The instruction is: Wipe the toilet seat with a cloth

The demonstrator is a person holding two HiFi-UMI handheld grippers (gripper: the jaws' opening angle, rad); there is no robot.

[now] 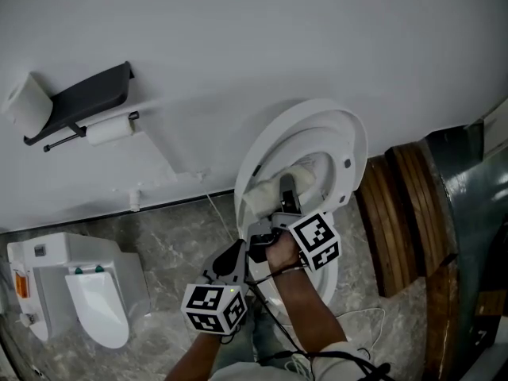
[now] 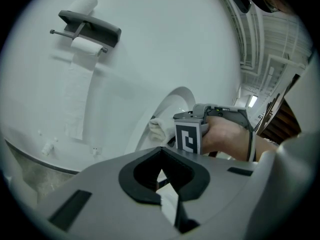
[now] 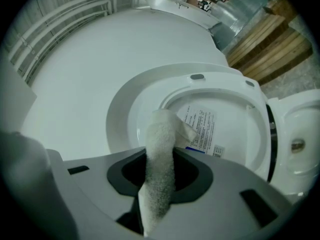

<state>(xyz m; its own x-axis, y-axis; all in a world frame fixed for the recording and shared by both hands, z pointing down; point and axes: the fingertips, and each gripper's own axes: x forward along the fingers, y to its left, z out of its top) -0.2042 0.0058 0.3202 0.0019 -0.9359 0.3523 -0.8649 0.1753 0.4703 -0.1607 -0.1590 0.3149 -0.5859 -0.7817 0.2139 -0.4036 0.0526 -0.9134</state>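
cloth: white terry cloth [image 3: 161, 149], gripped in R gripper [image 3: 159, 196], held up at the raised toilet seat [image 3: 122, 119]
cloth axis (R gripper view): long strip, runs straight out of the jaws, up and away twd the seat ring
cloth tip: at the ring's inner edge, left side; small corner folded off to the right
cloth (head view): bunched lump across the left half of the raised ring, long side approx left-right, right end a bit higher
R jaws: clenched on the cloth, strip fills the gap
L gripper [image 2: 161, 175]: jaws closed tight, nothing gripped; sits low, just left of R hand [image 2: 225, 136]
seat + lid [image 3: 235, 116]: both tipped up against the wall [image 1: 238, 38]
label [image 3: 202, 129]: printed sticker on the lid, seen through the ring opening, just right of the cloth tip
bowl [image 3: 295, 119]: right of the seat in R gripper view
paper holder [image 1: 83, 105]: on the wall w/ roll, well left of the toilet
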